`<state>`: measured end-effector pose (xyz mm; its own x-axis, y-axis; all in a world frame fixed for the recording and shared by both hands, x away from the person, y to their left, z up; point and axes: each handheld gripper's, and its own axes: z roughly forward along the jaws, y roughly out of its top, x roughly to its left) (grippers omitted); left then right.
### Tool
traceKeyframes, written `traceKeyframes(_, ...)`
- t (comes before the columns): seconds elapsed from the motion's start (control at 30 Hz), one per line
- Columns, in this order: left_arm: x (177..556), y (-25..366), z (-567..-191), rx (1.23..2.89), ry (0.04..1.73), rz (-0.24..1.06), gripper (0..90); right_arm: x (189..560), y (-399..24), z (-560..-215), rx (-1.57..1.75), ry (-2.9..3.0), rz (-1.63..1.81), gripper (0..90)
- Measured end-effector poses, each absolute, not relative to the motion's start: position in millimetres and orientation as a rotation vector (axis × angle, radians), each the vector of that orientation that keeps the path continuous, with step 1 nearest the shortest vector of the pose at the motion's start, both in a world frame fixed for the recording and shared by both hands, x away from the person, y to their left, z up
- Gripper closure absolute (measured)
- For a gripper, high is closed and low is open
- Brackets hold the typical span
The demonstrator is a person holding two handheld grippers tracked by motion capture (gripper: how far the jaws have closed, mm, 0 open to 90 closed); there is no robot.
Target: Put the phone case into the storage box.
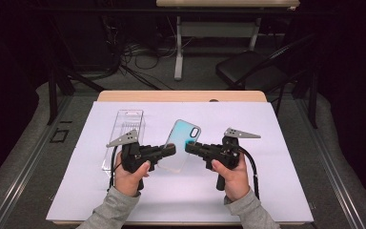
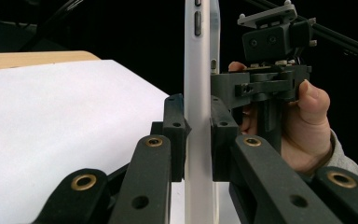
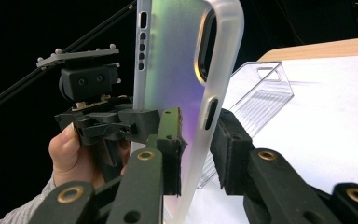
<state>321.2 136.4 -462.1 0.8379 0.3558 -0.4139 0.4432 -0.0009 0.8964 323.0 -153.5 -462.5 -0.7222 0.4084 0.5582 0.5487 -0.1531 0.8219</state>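
One phone case, one clear plastic package, two grippers, one white sheet over the wooden table. The case is translucent with a teal-to-purple tint and frosted white edges, has a camera cutout near its top corner, and is held up off the sheet between the two grippers, tilted. The left gripper pinches the case by one long edge; in the left gripper view its pads sit flush on both faces of the case. The right gripper comes in from the opposite edge; in the right gripper view the case stands between its jaws, one pad right against the frosted edge, the other just beside the case face, contact hard to confirm. The package lies flat on the sheet beyond the left hand, empty-looking, ribbed, with a hang slot at its far end. No readable brand, label or writing on the case, the package or the grippers. A black chair stands behind the table.
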Motion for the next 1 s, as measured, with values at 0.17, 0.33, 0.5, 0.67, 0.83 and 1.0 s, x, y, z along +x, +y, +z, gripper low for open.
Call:
traceKeyframes(0.17,320.8,135.8,-462.0,1.608,0.642,-0.08,81.5,323.5,-153.9,-463.1,-1.129,-1.958,-2.013,76.9)
traceKeyframes(0.33,320.8,135.5,-462.2,1.61,0.642,-0.081,81.5,324.2,-155.1,-463.7,-1.131,-1.941,-1.999,78.0)
traceKeyframes(0.5,320.9,135.3,-462.3,1.61,0.644,-0.082,81.5,325.1,-155.6,-464.9,-1.13,-1.921,-1.995,78.9)
traceKeyframes(0.67,320.9,135.2,-462.5,1.609,0.644,-0.084,81.5,325.4,-156.3,-465.4,-1.128,-1.907,-1.989,79.3)
traceKeyframes(0.83,321.1,135.2,-463.0,1.606,0.645,-0.086,81.5,326.5,-157.1,-466.8,-1.117,-1.903,-1.991,80.0)
traceKeyframes(1.0,321.1,135.5,-462.8,1.604,0.645,-0.091,81.4,327.3,-157.8,-468.1,-1.102,-1.876,-2.0,81.0)
